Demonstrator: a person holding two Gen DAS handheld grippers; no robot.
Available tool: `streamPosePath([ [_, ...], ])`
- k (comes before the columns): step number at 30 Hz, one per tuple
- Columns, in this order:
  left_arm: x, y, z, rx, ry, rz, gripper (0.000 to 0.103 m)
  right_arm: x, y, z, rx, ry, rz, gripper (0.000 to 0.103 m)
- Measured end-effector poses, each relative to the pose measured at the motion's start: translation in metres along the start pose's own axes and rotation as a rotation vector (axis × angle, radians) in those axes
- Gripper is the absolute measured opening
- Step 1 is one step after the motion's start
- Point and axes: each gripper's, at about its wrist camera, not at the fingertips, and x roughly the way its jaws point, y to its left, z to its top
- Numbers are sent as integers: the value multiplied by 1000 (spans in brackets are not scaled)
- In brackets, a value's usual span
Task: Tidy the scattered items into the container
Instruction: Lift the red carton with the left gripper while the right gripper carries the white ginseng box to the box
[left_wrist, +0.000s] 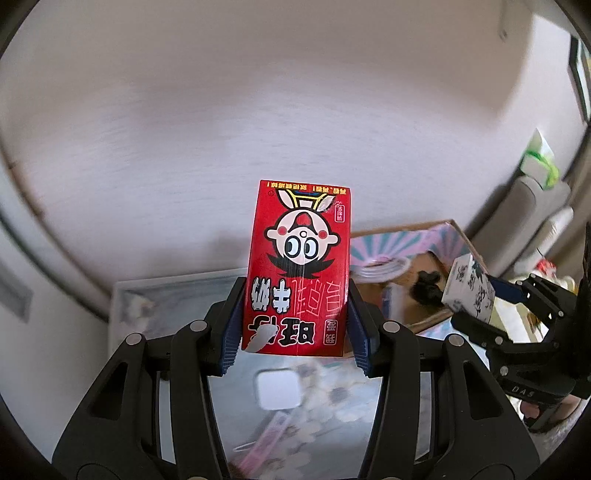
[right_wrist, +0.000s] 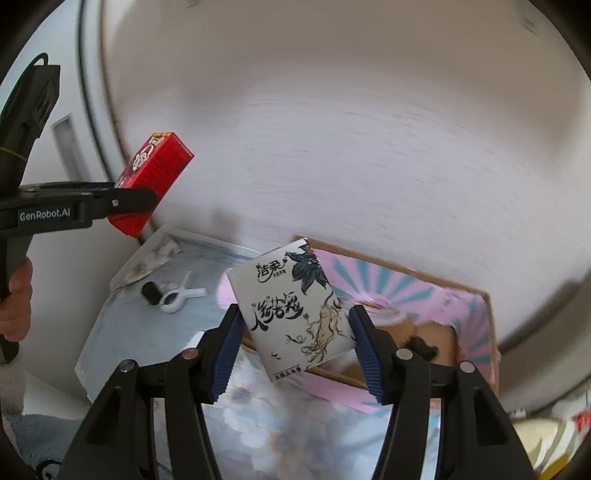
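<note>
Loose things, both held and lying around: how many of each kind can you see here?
Red drink carton: 1, held in the left gripper
White tissue pack: 1, held in the right gripper
White plastic clip: 1, lying on the table
Small black object: 1, beside the clip
Pink cardboard box: 1, with blurred contents I cannot count
Total: 5

The red carton (left_wrist: 299, 269) is showing glossy printed card, catching glare; the white tissue pack (right_wrist: 297, 314) is looking like smooth matt paper; the tongs (left_wrist: 295, 325) are wearing ribbed blue rubbery pads (left_wrist: 360, 332) on matt black plastic; the box (right_wrist: 476, 325) is showing raw brown cardboard edges.
</note>
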Motion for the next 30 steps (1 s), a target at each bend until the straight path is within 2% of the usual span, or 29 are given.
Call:
streamPosePath([
  [5,44,-35,9,57,54,-53,46,7,-45,-12,107,19,-61,54],
  [8,85,-61,11,83,113,-94,46,14,-78,-17,184,55,-103,54],
  [12,133,-78,4,108,205,-70,46,34,-109,-19,252,93,-108,54],
  [15,157,-75,-1,70,280,-84,46,49,-122,-18,274,108,-110,54],
  [25,166,-92,-2,79,310,-41,46,88,-134,-23,283,165,-29,54],
  [26,167,-92,-2,74,301,-44,48,91,-131,-25,282,169,-14,54],
  [27,166,-92,-1,68,299,-46,59,93,-130,-25,278,173,4,54],
  [28,164,-91,-1,60,301,-49,79,93,-129,-26,273,175,9,55],
  [30,157,-88,2,38,281,-28,88,96,-126,-25,255,193,-28,64],
])
